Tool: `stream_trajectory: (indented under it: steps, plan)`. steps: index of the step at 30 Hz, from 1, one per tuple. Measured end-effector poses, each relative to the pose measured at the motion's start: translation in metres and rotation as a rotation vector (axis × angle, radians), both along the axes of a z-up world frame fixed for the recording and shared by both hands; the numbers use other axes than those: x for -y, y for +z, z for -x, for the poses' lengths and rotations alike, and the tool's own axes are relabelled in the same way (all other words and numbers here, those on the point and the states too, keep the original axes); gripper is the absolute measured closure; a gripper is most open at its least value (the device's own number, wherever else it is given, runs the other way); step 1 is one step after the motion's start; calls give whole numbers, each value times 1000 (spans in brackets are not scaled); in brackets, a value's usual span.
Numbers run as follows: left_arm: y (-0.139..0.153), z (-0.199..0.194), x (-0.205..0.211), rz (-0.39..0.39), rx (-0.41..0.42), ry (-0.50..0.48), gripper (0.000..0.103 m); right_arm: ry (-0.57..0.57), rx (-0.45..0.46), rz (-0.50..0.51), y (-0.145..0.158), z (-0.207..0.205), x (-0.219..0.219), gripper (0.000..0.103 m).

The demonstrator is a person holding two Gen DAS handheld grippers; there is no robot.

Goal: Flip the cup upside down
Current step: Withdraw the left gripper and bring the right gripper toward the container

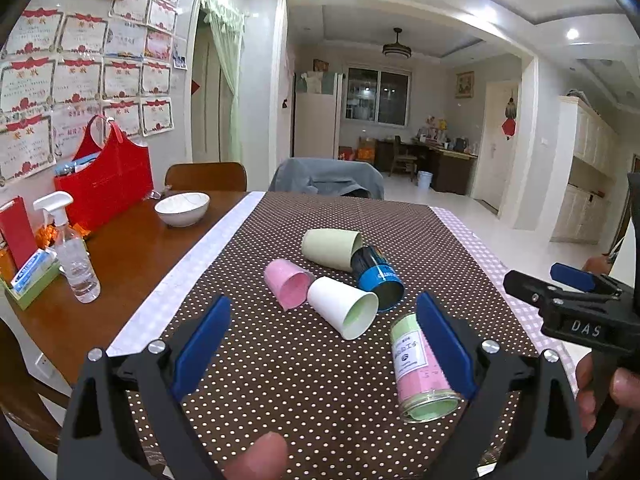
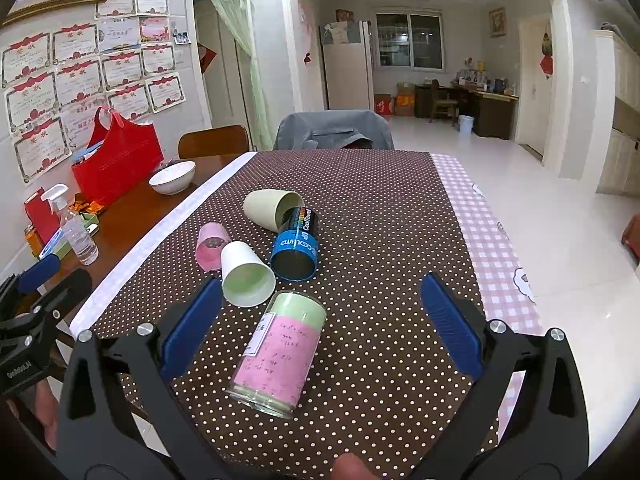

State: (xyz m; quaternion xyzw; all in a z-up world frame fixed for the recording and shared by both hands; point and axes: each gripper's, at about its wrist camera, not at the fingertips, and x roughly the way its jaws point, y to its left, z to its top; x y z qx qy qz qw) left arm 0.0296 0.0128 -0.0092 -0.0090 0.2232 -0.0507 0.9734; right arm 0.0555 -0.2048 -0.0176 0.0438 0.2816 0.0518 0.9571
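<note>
**Five cups on their sides, both grippers spread and empty**

Hidden/unclear: print on the glass cup label is unreadable. Pink cup is partly behind the white paper cup in the right wrist view. The blue can-style cup has its base tucked into the mouth of the pale green cup; how deep it goes I can't tell. The right gripper, seen from the left wrist camera, is cut off at the frame edge.

Room: all cups lie in a cluster mid-cloth on the dotted tablecloth, well clear of its edges. Bare cloth on the right side and near the far end. The glass cup is nearest, lying between the right gripper's fingers without touching them; in the left view it sits just beside the left gripper's right pad.

Jaws: left wide apart, holding nothing. Right wide apart, holding nothing.

Containers: white bowl on bare wood, contents not visible. Red bag holds papers. Spray bottle stands upright near the table's left edge.
</note>
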Motion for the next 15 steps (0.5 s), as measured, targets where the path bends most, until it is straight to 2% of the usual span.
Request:
stream_trajectory:
  steps: [15]
  plan:
    - [-6,6,-13,-3,9,24,11,61,-81,-33,-8,-12,-10,6]
